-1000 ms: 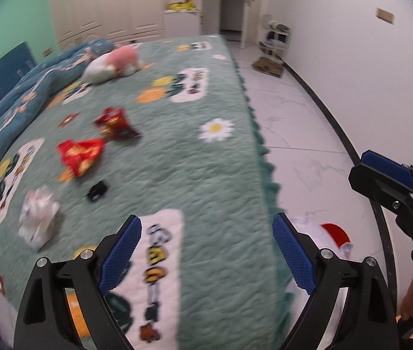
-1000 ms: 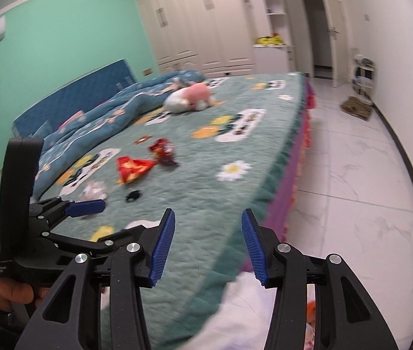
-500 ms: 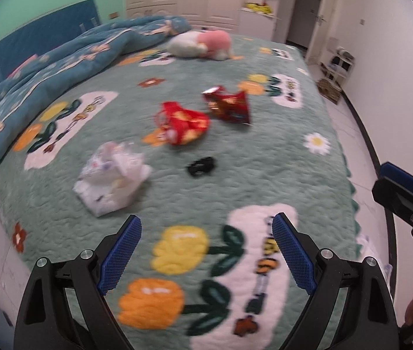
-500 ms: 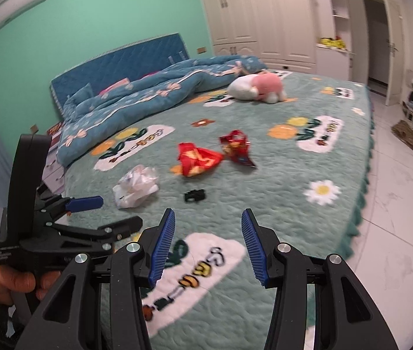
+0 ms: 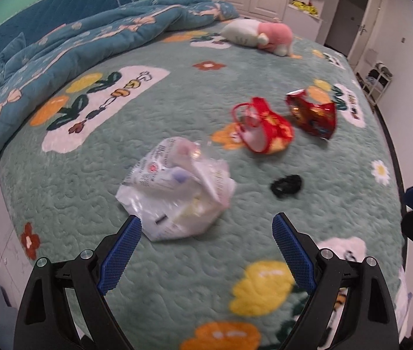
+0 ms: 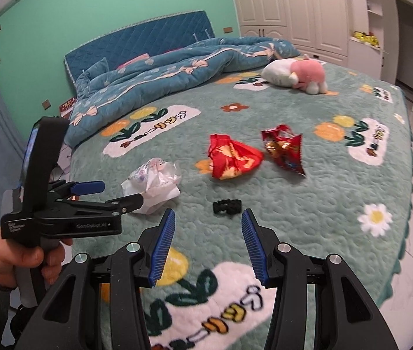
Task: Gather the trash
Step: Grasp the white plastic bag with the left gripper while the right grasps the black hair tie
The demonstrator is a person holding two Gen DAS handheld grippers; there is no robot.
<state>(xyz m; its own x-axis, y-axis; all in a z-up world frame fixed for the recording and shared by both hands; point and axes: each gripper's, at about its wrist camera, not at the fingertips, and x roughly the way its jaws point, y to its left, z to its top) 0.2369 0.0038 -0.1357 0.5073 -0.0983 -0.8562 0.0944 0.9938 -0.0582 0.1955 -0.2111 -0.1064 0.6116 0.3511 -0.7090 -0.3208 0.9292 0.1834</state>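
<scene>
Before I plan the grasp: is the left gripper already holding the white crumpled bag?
No, the left gripper is open, and the white crumpled bag lies on the bedspread, unheld.

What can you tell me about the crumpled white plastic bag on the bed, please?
The crumpled white plastic bag is thin, partly see-through film with small printed text and a red mark. It looks bunched into a loose lump, with pale things showing inside. It lies on the green bedspread, left of the small black item and nearer than the red bag. The left tongs, open, are just before it; whether they touch it is unclear.
</scene>
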